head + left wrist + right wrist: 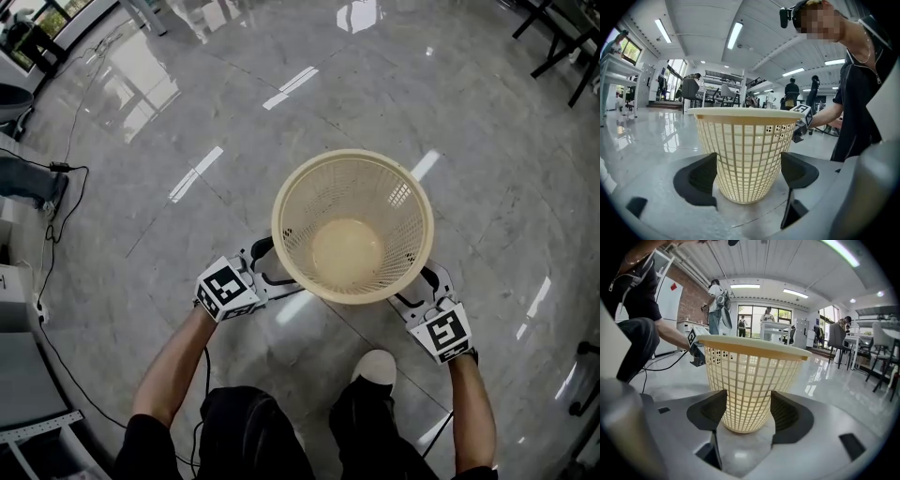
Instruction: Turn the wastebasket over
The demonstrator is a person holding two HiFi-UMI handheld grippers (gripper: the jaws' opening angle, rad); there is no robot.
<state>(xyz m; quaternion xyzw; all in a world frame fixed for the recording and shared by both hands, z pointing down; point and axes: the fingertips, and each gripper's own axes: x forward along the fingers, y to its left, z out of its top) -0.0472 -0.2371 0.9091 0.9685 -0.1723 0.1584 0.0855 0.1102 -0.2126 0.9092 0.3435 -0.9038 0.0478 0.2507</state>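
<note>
Head view shows the cream wastebasket [352,225] upright, mouth up, the left gripper [261,270] at its 8 o'clock and the right gripper [424,286] at 4 o'clock, each with jaws wide apart yet pressed against its lower mesh.

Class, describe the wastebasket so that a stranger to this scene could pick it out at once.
On the glossy grey floor, look just ahead of the person's white shoe. There a round cream wastebasket, mouth up, is held low between the left gripper and right gripper. Its open lattice walls and wide rim match nothing nearby.
</note>
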